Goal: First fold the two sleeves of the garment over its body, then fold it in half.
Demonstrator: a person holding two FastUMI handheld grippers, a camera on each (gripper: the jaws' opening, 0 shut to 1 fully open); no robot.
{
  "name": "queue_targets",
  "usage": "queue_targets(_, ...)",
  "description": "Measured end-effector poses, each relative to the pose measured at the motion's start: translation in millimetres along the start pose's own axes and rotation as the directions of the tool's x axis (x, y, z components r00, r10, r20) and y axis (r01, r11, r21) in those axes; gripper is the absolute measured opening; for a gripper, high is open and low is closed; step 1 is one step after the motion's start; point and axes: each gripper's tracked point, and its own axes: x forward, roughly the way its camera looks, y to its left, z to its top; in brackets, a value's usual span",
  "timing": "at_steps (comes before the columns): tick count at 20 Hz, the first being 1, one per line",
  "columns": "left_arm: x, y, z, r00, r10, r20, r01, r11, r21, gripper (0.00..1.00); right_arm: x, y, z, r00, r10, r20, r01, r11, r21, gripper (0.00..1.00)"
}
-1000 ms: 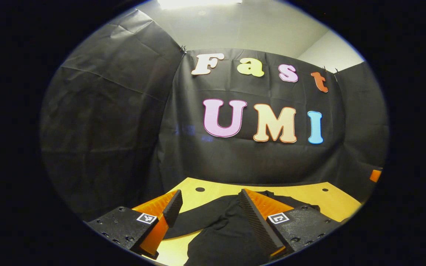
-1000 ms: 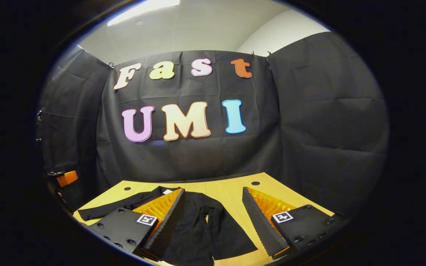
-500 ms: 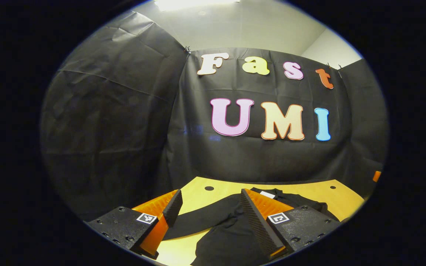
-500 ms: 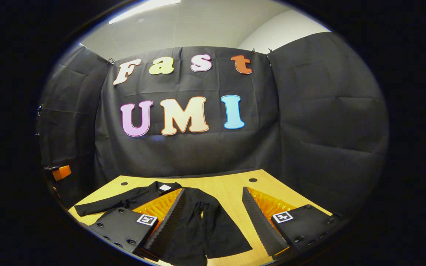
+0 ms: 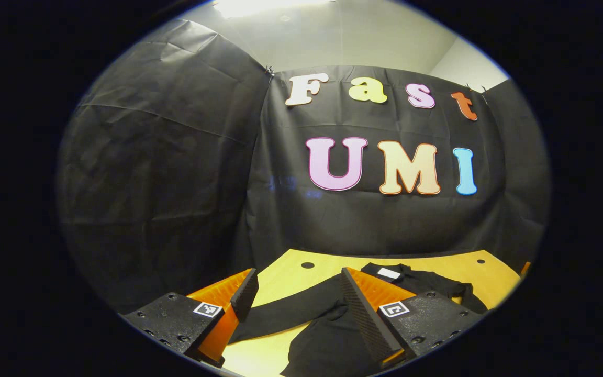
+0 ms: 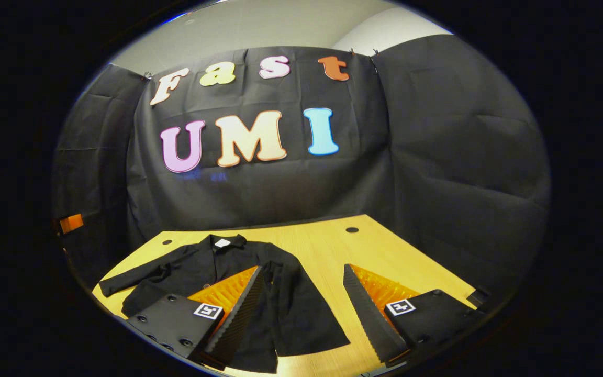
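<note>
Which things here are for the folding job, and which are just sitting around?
For the job:
- black garment, spread on the table with sleeves still out
- left gripper, open above it
- right gripper, open above it

Just there:
- wooden table
- black cloth wall
- small orange thing at the far left edge

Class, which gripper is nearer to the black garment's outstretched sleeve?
Left. The left gripper is open with the sleeve running between its fingers; the right gripper is open over the garment's far side, across the body.

wooden table (image 6: 327, 251), black cloth wall (image 6: 458, 157)
</note>
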Motion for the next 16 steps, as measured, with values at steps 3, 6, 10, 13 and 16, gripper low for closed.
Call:
queue_targets(3,1.4,0.5,-1.5,1.000,0.008,-0.004,-0.008,1.000,0.007,0.93,10.3,-7.4,-22.0,0.999,0.007,-0.054,-0.006,1.000,0.011,0.97)
queue_targets(6,0.3,0.2,-0.4,1.000,0.009,-0.005,-0.009,1.000,0.009,0.92,21.4,-12.6,-48.3,0.992,0.033,-0.124,-0.031,0.999,0.019,0.97)
queue_targets(10,-2.3,0.0,-0.9,1.000,0.008,-0.005,-0.008,0.999,0.039,0.92,33.3,-22.8,-90.6,0.970,0.046,-0.239,-0.048,0.999,0.000,0.97)
queue_targets(13,-5.2,-1.0,-1.3,1.000,0.007,-0.008,-0.007,0.999,0.050,0.92,35.3,-25.7,-110.6,0.956,0.053,-0.290,-0.059,0.998,-0.011,0.97)
queue_targets(16,-9.6,2.9,-4.0,1.000,0.017,-0.015,-0.017,0.998,0.055,0.92,36.6,-29.2,-125.9,0.944,0.054,-0.325,-0.064,0.998,-0.019,0.98)
